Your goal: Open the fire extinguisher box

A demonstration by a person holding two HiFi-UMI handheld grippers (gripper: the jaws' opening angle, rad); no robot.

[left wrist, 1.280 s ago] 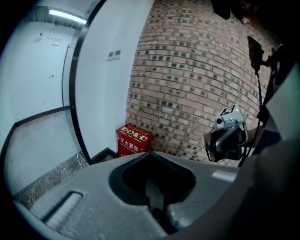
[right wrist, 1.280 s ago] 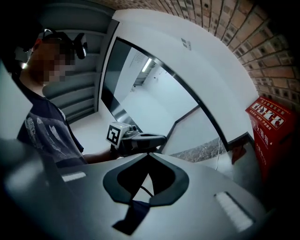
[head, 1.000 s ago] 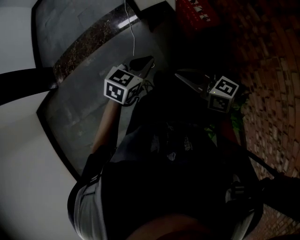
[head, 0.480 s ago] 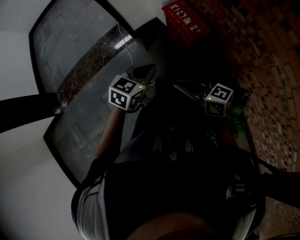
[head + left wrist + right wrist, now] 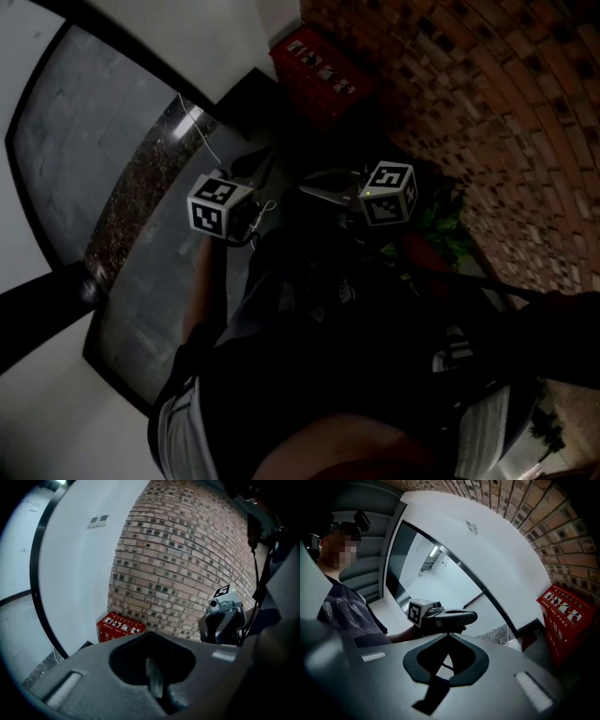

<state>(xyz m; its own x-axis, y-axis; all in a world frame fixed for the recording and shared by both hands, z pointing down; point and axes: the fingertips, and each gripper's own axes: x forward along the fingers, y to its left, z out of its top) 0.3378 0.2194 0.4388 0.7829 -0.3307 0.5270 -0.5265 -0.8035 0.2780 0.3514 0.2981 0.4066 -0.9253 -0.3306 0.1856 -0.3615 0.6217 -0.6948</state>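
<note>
The red fire extinguisher box [image 5: 315, 73] stands on the floor against the brick wall, its lid down, and both grippers are well short of it. My left gripper [image 5: 263, 159] is held in front of the body, jaws shut with nothing in them. The right gripper [image 5: 309, 190] points left beside it, with its jaws also meeting and empty. In the left gripper view the box [image 5: 120, 626] lies beyond the joined jaw tips [image 5: 150, 635], with the right gripper [image 5: 224, 617] to the right. The right gripper view has the box [image 5: 564, 616] at far right and the left gripper [image 5: 443, 617] straight ahead.
A brick wall [image 5: 487, 103] runs behind the box and meets a white wall [image 5: 75, 573] at the corner. A dark-framed glass panel [image 5: 84, 141] and a speckled stone strip [image 5: 141, 197] lie to the left. A green plant [image 5: 445, 234] sits low on the right. The scene is dim.
The head view has swung, so the red box now sits lower and further left in it. Both grippers have shifted left together and stay shut.
</note>
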